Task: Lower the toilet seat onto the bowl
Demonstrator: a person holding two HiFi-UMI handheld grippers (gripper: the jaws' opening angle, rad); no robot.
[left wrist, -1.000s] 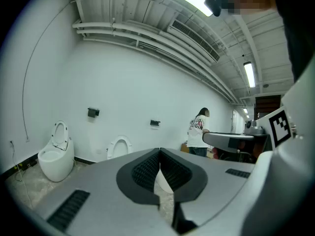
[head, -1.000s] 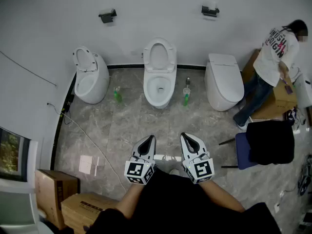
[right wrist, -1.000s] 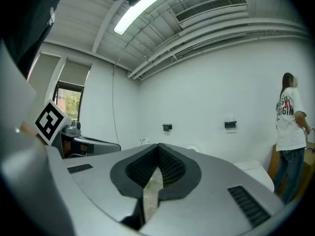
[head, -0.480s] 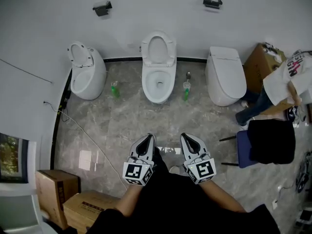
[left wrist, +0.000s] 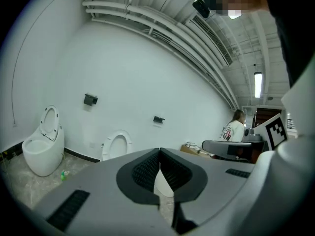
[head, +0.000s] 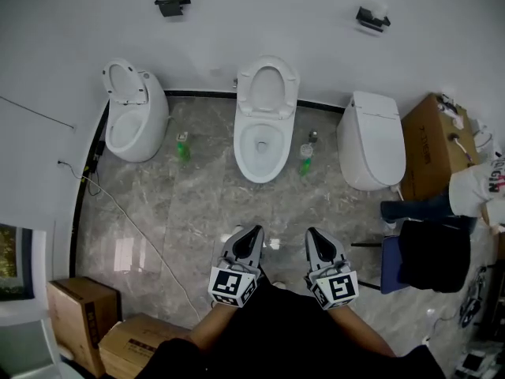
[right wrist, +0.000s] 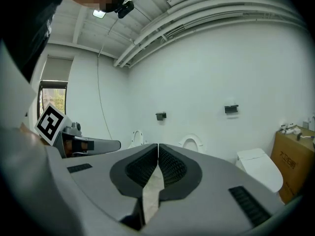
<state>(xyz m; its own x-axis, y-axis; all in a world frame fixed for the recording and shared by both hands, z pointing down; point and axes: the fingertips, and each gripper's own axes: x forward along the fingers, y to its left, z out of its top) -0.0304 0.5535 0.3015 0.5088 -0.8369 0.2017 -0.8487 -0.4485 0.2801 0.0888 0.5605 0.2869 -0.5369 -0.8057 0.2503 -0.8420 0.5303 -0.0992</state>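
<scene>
One toilet (head: pixel 264 169), the middle of the row, lies straight ahead of you and well apart, its bowl pointing your way. Its seat (head: pixel 245 85) stands raised against the wall (head: pixel 237 22). Your left hand-held gripper (head: pixel 253 230) and right hand-held gripper (head: pixel 313 233) are both clenched and empty; the left lines up closer.

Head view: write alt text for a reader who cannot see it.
Three white toilets line a wall: the left toilet and middle toilet have raised seats, the right toilet is closed. Nearer, a person holds the left gripper and right gripper, both shut, empty.
</scene>
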